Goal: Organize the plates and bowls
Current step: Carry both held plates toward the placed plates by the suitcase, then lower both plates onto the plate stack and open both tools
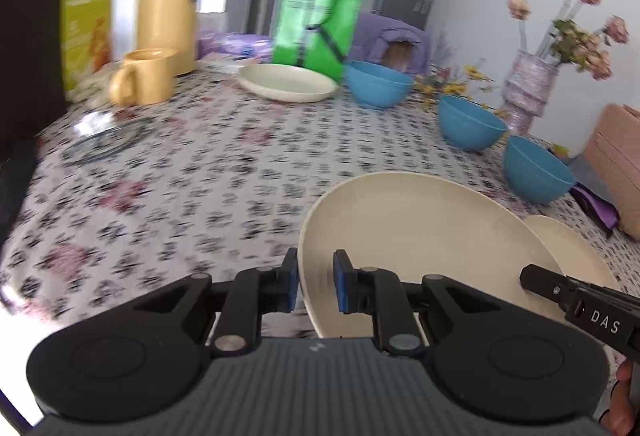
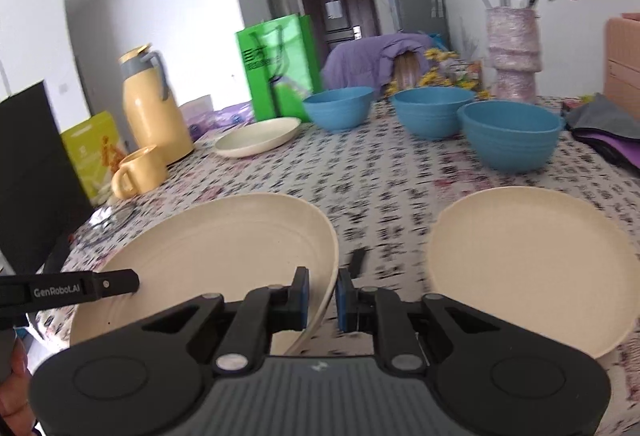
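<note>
Left wrist: my left tongs clamp the near-left rim of the cream plate, tilted, held over the floral cloth. Right wrist: my right tongs pinch the same plate's right rim; a second plate lies flat just right, three blue bowls behind.

cream plates, blue bowls, floral tablecloth

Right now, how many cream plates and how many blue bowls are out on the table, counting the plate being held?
Cream plates: 3, the held plate, the near plate, the far plate.
Blue bowls: 3, the left bowl, the middle bowl, the right bowl.
Total: 6
</note>
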`<state>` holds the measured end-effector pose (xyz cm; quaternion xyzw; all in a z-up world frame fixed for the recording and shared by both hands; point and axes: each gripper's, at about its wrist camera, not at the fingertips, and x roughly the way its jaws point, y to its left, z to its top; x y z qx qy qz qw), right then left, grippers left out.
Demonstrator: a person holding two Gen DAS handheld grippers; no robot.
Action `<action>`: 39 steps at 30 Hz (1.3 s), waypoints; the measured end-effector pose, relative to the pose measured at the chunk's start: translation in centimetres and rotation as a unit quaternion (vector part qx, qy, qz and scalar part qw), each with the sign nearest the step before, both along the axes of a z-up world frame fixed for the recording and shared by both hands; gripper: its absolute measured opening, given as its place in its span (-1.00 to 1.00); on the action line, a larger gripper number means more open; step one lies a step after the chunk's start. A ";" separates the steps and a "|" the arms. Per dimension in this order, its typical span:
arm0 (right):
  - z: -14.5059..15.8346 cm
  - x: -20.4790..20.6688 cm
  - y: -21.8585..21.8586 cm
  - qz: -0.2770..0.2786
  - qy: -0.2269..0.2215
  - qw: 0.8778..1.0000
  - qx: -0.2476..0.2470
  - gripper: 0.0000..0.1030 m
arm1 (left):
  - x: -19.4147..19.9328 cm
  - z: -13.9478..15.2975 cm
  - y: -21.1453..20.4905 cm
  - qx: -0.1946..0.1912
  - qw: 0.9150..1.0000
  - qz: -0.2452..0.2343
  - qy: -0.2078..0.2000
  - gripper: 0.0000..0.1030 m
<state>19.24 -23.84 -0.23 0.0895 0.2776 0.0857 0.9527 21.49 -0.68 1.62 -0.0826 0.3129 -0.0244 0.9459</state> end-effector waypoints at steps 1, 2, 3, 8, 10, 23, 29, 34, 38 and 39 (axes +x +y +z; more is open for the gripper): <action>0.0 0.0 -0.9 -0.008 -0.002 1.000 0.001 -0.74 | 0.3 0.0 -1.0 0.002 1.000 -0.009 -0.001 -0.67; 0.0 -0.1 -1.9 -0.018 -0.004 1.000 0.002 -0.74 | 0.7 0.1 -2.0 0.004 1.000 -0.019 -0.002 -0.67; 0.0 -0.1 -3.0 -0.028 -0.005 1.000 0.003 -0.74 | 1.1 0.1 -3.1 0.004 1.000 -0.029 -0.002 -0.67; -0.3 -0.2 -8.8 -0.084 -0.010 0.996 0.008 -0.74 | 3.1 0.2 -9.2 0.009 0.997 -0.081 -0.006 -0.67; -0.4 -0.1 -11.1 -0.106 -0.010 0.994 0.004 -0.73 | 3.8 0.0 -11.8 0.010 0.995 -0.100 -0.012 -0.67; -1.1 1.2 -19.5 -0.168 0.003 0.985 -0.036 -0.73 | 6.6 -2.3 -21.2 0.008 0.988 -0.156 0.011 -0.66; -1.8 1.6 -19.4 -0.153 0.009 0.987 -0.039 -0.73 | 6.1 -2.8 -21.7 0.037 0.989 -0.145 0.005 -0.65; -2.6 2.1 -18.9 -0.143 0.015 0.989 -0.040 -0.66 | 6.1 -3.3 -21.7 0.067 0.987 -0.143 -0.002 -0.64; -2.9 2.5 -19.0 -0.144 0.018 0.989 -0.033 -0.53 | 5.7 -3.6 -22.4 0.102 0.982 -0.156 -0.015 -0.55; -2.8 2.5 -19.0 -0.145 0.015 0.989 -0.033 -0.52 | 5.7 -3.6 -22.6 0.105 0.982 -0.157 -0.017 -0.51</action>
